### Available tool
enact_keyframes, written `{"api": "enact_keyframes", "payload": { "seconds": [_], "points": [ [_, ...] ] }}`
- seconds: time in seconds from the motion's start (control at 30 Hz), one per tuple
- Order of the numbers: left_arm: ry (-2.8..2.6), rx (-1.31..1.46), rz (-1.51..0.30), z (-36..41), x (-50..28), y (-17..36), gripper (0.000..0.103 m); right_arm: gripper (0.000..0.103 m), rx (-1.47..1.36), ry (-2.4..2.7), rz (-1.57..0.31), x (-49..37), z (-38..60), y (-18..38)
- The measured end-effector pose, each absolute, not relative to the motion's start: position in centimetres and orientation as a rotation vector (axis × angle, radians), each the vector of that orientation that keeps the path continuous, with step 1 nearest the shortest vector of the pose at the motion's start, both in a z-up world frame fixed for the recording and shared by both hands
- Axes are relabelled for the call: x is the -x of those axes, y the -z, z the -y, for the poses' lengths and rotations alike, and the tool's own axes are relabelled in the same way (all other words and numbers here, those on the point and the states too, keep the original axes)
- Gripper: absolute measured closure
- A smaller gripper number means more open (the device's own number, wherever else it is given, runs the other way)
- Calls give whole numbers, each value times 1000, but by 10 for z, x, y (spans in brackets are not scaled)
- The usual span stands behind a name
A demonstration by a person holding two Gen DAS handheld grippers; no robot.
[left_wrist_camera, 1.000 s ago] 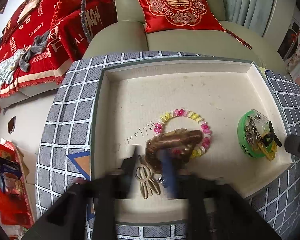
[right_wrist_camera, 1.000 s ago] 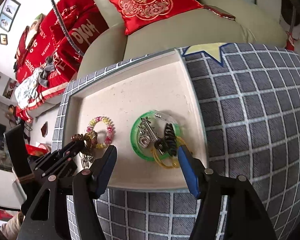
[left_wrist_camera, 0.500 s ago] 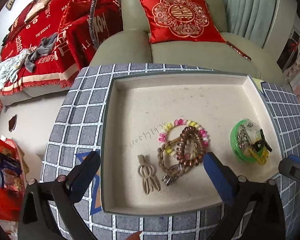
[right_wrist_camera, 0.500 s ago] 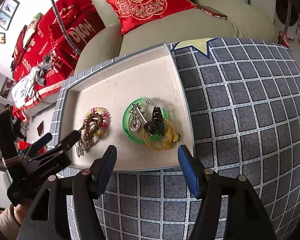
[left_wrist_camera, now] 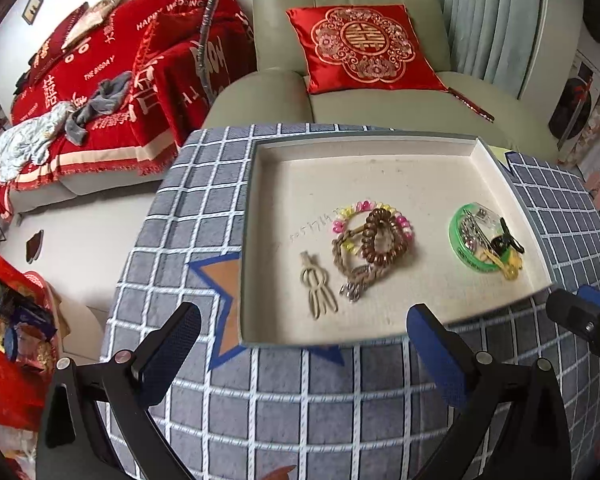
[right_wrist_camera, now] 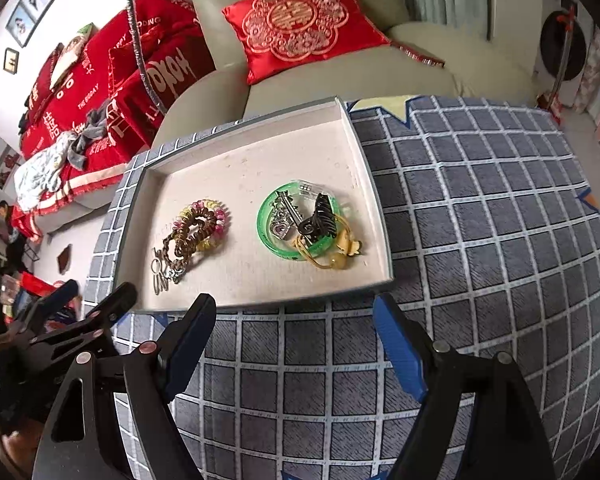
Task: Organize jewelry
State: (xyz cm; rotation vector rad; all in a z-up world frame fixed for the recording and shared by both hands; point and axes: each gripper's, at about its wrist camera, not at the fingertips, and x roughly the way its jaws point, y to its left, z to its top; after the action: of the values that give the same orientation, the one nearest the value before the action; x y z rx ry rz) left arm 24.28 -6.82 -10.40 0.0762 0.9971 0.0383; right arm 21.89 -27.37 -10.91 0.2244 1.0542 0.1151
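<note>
Left gripper (left_wrist_camera: pixel 300 336) fingers spread wide; right gripper (right_wrist_camera: pixel 292 332) likewise.

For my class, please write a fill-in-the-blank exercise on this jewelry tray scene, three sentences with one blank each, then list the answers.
1. The brown spiral hair tie lies on top of the pink and yellow beaded ____.
2. The black claw hair clip rests partly across the translucent ____ bangle.
3. The left gripper and the right gripper both hover with their jaws ____, holding nothing, just short of the shallow beige tray.

Answers: bracelet; green; open
</note>
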Motion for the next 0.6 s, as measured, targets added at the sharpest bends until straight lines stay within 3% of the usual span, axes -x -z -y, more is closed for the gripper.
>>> {"api": "enact_keyframes", "payload": {
  "seconds": [0.2,0.6],
  "points": [
    [-59,-41,-957,59,-215,93,0,19,-84,-78,-928,-188,259,97],
    [-68,-30,-861,54,-174,82,0,19,-29,-62,-864,-154,241,88]
  ]
}}
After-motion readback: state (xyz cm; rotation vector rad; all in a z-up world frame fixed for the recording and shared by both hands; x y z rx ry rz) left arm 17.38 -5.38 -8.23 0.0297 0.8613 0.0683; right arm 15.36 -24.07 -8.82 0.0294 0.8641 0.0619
